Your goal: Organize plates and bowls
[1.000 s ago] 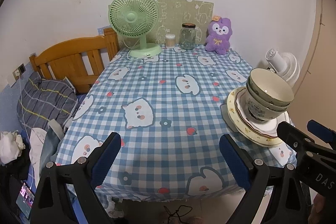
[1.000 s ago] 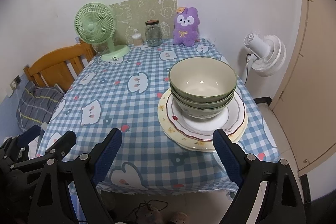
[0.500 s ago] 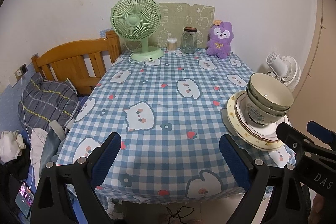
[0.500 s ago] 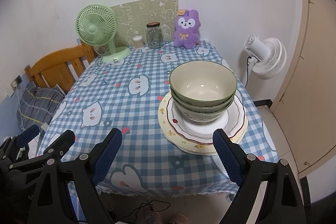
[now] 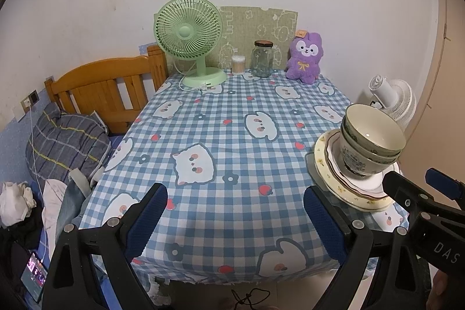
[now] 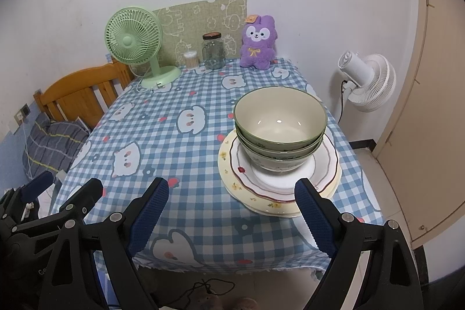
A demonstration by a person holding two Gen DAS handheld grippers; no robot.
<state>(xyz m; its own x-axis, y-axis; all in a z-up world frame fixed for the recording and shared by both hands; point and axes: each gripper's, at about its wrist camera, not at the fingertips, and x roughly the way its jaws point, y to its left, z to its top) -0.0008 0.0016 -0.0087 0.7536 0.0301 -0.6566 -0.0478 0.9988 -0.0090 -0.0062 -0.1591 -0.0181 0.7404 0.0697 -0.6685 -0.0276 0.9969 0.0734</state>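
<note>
Green-rimmed bowls (image 6: 279,124) are nested in a stack on a stack of plates (image 6: 325,164) at the right front of the checked table (image 6: 180,141). The bowls (image 5: 372,141) and plates (image 5: 328,173) also show at the right of the left wrist view. My right gripper (image 6: 231,211) is open and empty, held off the table's front edge, just short of the plates. My left gripper (image 5: 235,220) is open and empty over the front edge, left of the stack.
At the back of the table stand a green fan (image 5: 189,48), a cotton-swab pot (image 5: 238,64), a glass jar (image 5: 263,58) and a purple plush toy (image 5: 305,57). A wooden bed frame (image 5: 110,89) with bedding lies left. A white fan (image 6: 366,80) stands right.
Both grippers have drawn back from the table and a little higher; the table and the stack look farther off. The bowls and plates have not moved.
</note>
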